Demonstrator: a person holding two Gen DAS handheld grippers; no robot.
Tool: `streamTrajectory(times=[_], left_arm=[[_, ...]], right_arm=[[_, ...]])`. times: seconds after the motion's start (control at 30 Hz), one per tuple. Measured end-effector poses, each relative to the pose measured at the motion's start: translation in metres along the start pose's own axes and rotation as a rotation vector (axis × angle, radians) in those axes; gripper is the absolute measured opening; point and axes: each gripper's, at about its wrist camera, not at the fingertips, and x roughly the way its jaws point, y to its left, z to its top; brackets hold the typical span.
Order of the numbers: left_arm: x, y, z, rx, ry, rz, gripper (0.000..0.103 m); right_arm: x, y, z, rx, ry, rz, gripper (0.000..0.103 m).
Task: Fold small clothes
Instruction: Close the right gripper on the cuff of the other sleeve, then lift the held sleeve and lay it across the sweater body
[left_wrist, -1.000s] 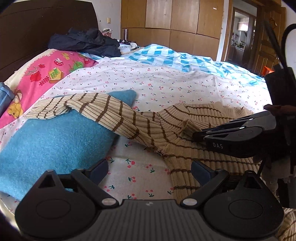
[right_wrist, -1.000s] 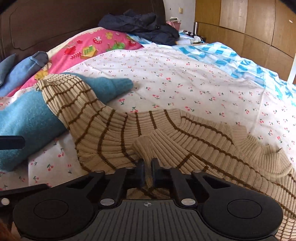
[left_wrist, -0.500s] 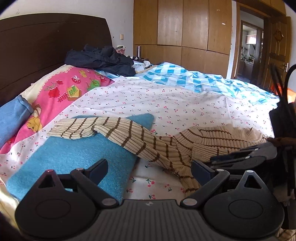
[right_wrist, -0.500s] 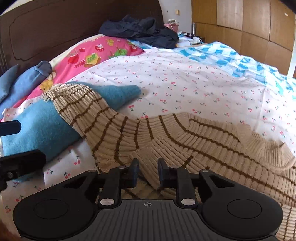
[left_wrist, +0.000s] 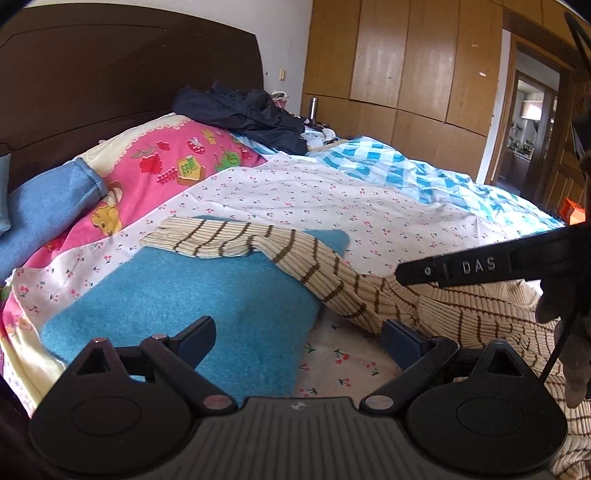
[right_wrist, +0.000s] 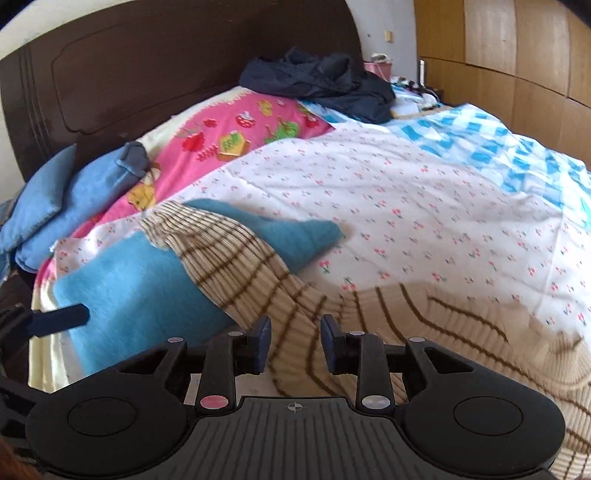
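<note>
We see a beige ribbed sweater with thin brown stripes (left_wrist: 369, 291) lying on the bed (left_wrist: 369, 195), over the cherry-print sheet, with one sleeve (left_wrist: 221, 236) stretched out across a folded blue towel-like cloth (left_wrist: 192, 306) that lies beside it on the same sheet. From the right wrist view the same sweater (right_wrist: 424, 332) spreads from the sleeve on the blue cloth (right_wrist: 140, 295) down toward our right tool (right_wrist: 295, 345), whose two fingers stand a modest way apart above the knit; nothing is pinched between them and the pads do not press on the fabric. Our left tool (left_wrist: 299, 338) has its fingers spread wide, one over the blue cloth and the other near the sweater's lower edge, gripping nothing. In the left wrist view the right tool (left_wrist: 480, 264) shows from the side as a dark bar marked DAS, raised above the sweater body. Toward the dark wooden headboard (left_wrist: 110, 81) lie a pink cartoon-print pillow (left_wrist: 166, 166), a blue denim-like cushion (left_wrist: 40, 218) and a heap of dark clothing (left_wrist: 243, 110). A blue-and-white checked cover (left_wrist: 388, 162) lies on the far side of the bed, before wooden wardrobe doors (left_wrist: 406, 66).
</note>
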Motion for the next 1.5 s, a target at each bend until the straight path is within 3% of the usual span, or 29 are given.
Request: streamTrajectory(times=[0.23,0.5,0.73,0.87,1.13,1.23,1.3,1.5], left_arm=[[-0.001,0.042,0.002,-0.087,-0.014,0.045,0.102],[0.007,0.083,0.004,-0.170,-0.024,0.100,0.102],[0.018,0.104,0.002,-0.219,-0.012,0.139,0.101],[0.015,0.110,0.000,-0.230,-0.013,0.154,0.101],[0.008,0.109,-0.004,-0.241,-0.023,0.148,0.101],[0.006,0.108,-0.005,-0.248,-0.019,0.148,0.101],[0.005,0.109,-0.004,-0.256,-0.019,0.144,0.101],[0.000,0.099,0.000,-0.252,-0.037,0.125,0.101]], right_arm=[[0.060,0.076,0.058,-0.208,0.029,0.103,0.029],[0.138,0.136,0.082,-0.334,0.119,0.161,0.029],[0.183,0.164,0.082,-0.448,0.122,0.097,0.035],[0.185,0.173,0.080,-0.498,0.113,0.064,0.037],[0.187,0.177,0.081,-0.486,0.126,0.027,0.037],[0.187,0.177,0.083,-0.464,0.123,-0.009,0.024],[0.183,0.170,0.088,-0.412,0.122,-0.002,0.008],[0.146,0.140,0.110,-0.230,0.049,0.047,0.005]])
